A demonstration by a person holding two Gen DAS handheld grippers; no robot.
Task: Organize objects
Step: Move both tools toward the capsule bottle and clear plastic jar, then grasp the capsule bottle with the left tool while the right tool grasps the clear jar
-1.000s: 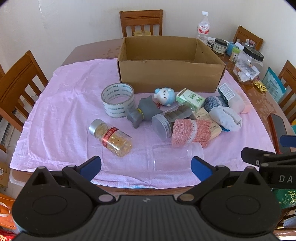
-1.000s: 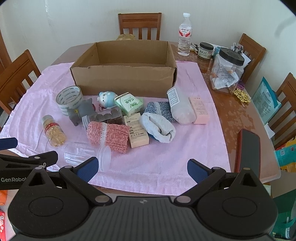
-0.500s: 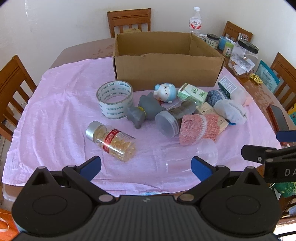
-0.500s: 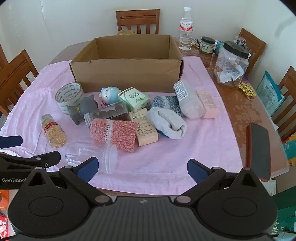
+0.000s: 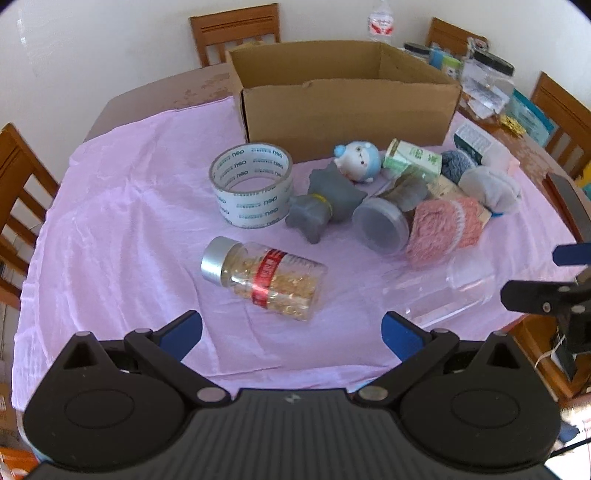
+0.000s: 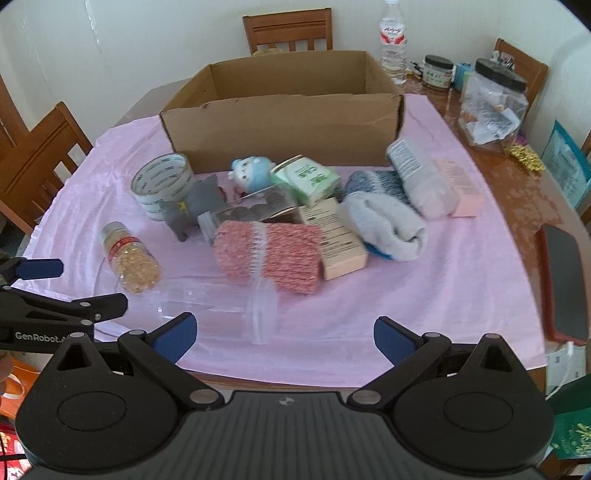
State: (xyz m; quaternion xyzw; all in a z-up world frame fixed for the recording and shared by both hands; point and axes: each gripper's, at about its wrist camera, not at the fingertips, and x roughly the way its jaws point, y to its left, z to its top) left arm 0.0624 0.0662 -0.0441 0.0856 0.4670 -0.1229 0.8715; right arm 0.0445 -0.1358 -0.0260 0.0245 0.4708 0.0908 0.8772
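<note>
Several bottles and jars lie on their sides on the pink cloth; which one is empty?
The clear plastic jar nearest both tools is empty. The silver-capped bottle holds yellow capsules, and the grey-lidded jar has dark contents.

White plaster wall (image 6: 129, 55) behind, evenly daylit, no window in view. Brown wooden dining table (image 6: 517, 184), glossy with worn patches, mostly covered by a wrinkled pink cloth (image 5: 122, 221). Slat-back wooden chairs around it: one at the far end (image 6: 288, 31), one at the left edge (image 6: 40, 155), more on the right (image 5: 561, 110). Floor not visible.
</note>
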